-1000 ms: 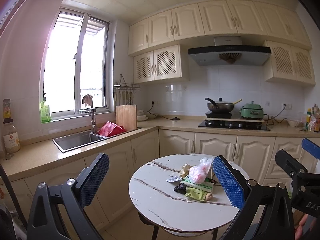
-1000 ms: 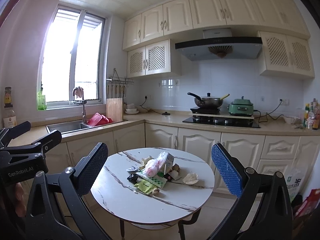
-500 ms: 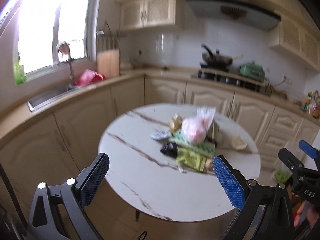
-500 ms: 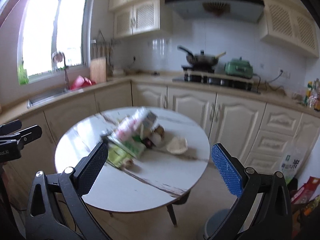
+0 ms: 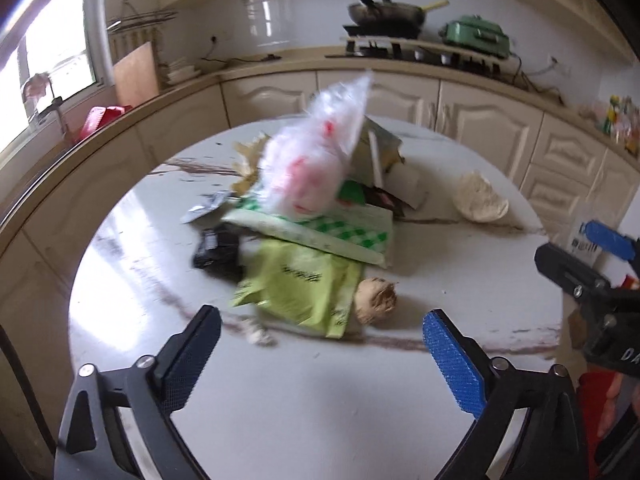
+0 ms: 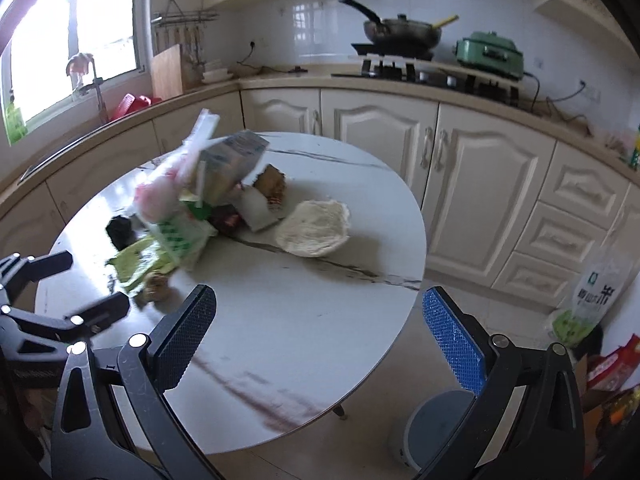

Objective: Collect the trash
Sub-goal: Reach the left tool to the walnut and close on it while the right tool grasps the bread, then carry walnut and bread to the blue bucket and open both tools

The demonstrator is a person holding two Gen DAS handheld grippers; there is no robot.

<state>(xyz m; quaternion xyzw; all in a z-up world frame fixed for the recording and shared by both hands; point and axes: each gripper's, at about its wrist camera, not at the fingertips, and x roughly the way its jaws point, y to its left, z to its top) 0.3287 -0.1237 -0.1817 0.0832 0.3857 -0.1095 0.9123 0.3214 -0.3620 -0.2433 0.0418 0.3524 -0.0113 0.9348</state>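
Trash pile [image 5: 316, 216] sits mid-table [image 5: 280, 392]; it looks light, soft, crinkly, likely slippery film; pinch a wrapper [image 5: 300, 284] edge. Left gripper [image 5: 320, 344] gapes empty, jaws just narrowing slightly; right gripper [image 6: 318, 320] spread, empty.

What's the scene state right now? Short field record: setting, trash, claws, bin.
setting: kitchen, round marble-look table in front of cream cabinets
trash pile: clear plastic bag on top, green-checked packet, lime-green wrapper, black wrapper, carton
loose items: crumpled ball beside the lime wrapper; white paper liner apart from the pile
left claw: open, nothing between its jaws, jaws just closing slightly
right claw: open, empty
bin: grey round bin on the floor by the table
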